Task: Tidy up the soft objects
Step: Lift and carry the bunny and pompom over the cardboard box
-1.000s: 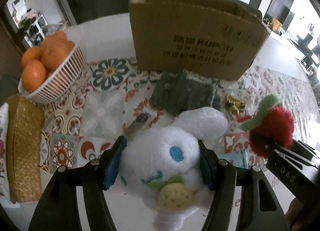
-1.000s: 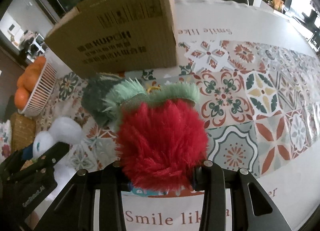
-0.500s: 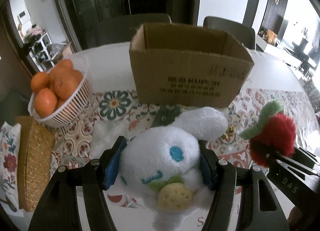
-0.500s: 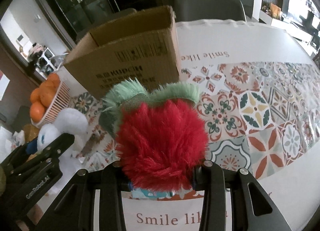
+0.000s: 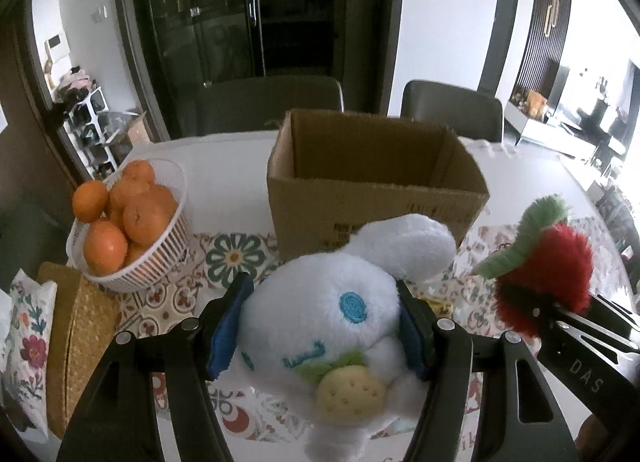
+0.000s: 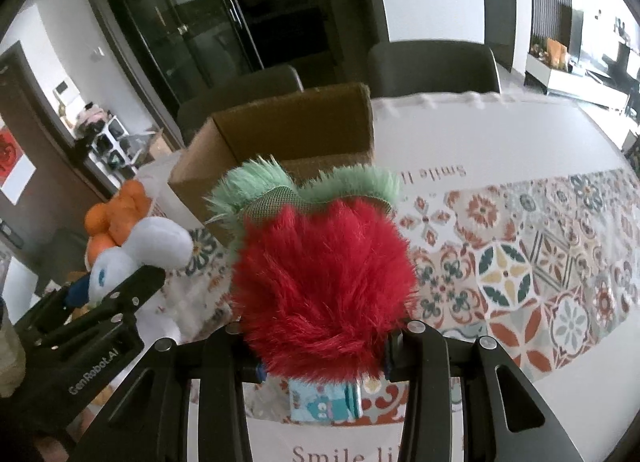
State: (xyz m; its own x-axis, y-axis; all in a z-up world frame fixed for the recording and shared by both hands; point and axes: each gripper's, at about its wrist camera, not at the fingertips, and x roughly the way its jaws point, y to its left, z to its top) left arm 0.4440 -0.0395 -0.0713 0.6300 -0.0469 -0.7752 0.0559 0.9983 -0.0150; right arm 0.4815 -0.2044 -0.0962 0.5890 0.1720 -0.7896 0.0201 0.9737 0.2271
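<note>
My left gripper is shut on a white plush dog with blue eyes and a yellow strawberry on its front, held above the table. My right gripper is shut on a fuzzy red plush strawberry with a green top; it also shows at the right of the left wrist view as the plush strawberry. An open cardboard box stands on the table beyond both toys; its floor is hidden from here. The white plush dog and the left gripper appear at the left of the right wrist view.
A white basket of oranges stands left of the box. A woven straw case lies at the near left. A small blue packet lies on the patterned tablecloth under the right gripper. Two dark chairs stand behind the table.
Both grippers have risen with their toys and tilted up. The box's open top now shows, and the dark green cloth before the box has passed out of sight.
</note>
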